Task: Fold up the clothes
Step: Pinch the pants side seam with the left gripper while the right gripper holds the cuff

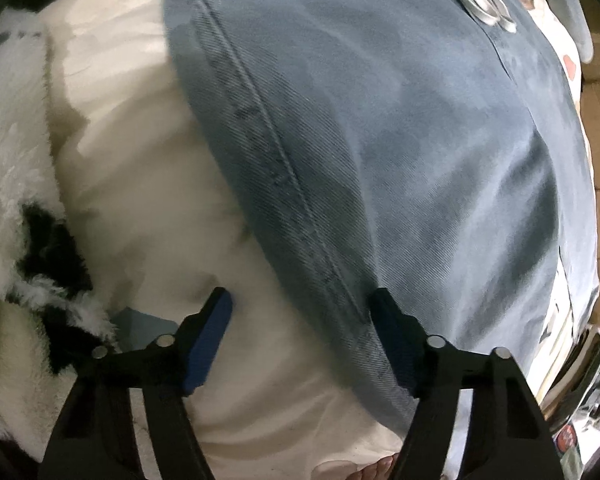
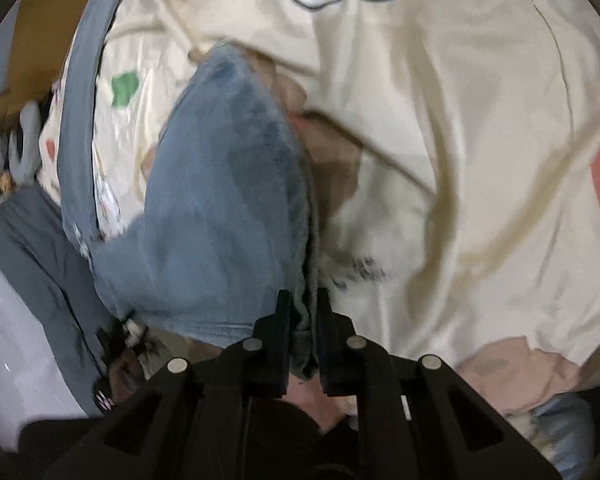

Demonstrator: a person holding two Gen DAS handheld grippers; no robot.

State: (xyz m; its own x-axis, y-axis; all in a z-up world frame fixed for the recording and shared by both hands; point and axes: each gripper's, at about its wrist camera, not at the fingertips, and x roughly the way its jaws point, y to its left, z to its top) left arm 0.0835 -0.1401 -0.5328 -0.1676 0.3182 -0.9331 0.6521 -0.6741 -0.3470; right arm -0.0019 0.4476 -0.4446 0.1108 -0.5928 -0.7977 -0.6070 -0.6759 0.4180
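Left of the light-blue denim jeans, smooth cream bedding lies bare and passable. A fluffy white-and-black plush blanket blocks farther left.

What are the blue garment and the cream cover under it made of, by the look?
Blue garment: looks like denim, matte and faded, with visible diagonal twill weave and a raised stitched seam. Cream cover: probably a thin, smooth woven sheet, cotton or a blend, with a slight sheen, soft creases and printed coloured patches; the fibre cannot be told.
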